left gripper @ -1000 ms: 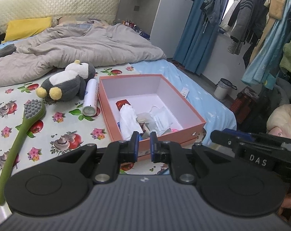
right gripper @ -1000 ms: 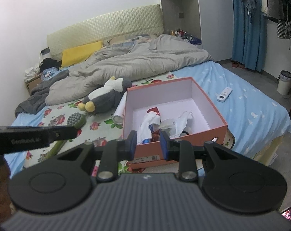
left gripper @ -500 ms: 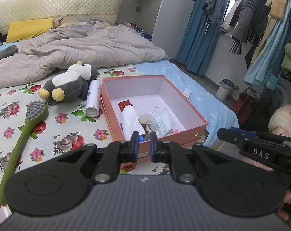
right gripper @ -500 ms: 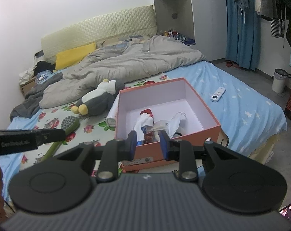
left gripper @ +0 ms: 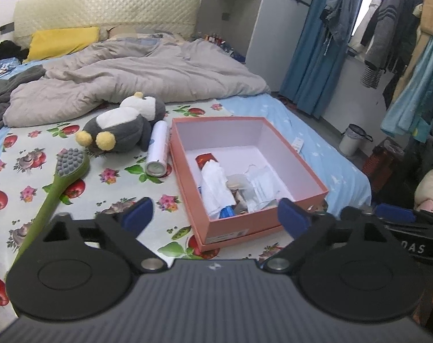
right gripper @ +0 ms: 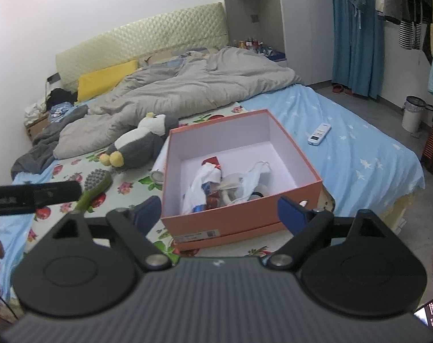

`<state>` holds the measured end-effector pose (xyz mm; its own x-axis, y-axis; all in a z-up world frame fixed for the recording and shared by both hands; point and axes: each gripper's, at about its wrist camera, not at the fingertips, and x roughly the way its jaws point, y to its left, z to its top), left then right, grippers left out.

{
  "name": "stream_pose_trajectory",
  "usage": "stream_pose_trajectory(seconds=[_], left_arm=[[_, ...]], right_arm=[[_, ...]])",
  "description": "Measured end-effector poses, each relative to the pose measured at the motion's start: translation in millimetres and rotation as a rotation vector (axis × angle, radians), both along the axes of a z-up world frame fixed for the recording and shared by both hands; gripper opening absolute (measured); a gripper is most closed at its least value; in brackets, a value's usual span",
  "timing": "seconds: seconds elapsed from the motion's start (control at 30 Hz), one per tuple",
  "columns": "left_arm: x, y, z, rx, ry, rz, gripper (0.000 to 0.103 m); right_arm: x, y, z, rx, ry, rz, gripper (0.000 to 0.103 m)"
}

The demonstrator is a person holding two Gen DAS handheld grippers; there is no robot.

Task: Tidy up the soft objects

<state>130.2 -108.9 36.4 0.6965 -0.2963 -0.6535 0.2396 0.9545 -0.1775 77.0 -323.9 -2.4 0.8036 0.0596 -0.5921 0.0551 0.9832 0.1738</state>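
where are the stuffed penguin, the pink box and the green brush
stuffed penguin [left gripper: 122, 131], left wrist view, on its grey belly
pink box [left gripper: 239, 223], left wrist view, on its near outer wall
green brush [left gripper: 70, 163], left wrist view, on its grey bristle head

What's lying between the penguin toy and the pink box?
A white spray can lies on its side between the plush penguin and the orange-pink box. The left wrist view shows it whole; in the right wrist view the box hides most of it.

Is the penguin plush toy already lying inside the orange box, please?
No, the penguin plush toy lies on the floral sheet outside the orange box.
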Motion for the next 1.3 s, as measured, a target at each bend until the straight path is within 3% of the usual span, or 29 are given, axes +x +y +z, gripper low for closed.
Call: stream_pose_trajectory(seconds=[0.03,0.07,1.3], left_arm=[[0.7,1.0,-0.3,0.001,0.001,0.0,0.099],[0.7,1.7,-0.5,0.003,0.002,0.0,0.1],[0.6,5.3,-8.3,0.04,0.047,-0.001,0.102]], right_arm=[[-0.2,-1.4,-0.5,-0.001,0.001,-0.007,0.093],[0.1,-3.1,-0.4,-0.003,0.003,-0.012,0.103],[2.4,2.5,-0.2,-0.053,-0.018,-0.003,0.103]])
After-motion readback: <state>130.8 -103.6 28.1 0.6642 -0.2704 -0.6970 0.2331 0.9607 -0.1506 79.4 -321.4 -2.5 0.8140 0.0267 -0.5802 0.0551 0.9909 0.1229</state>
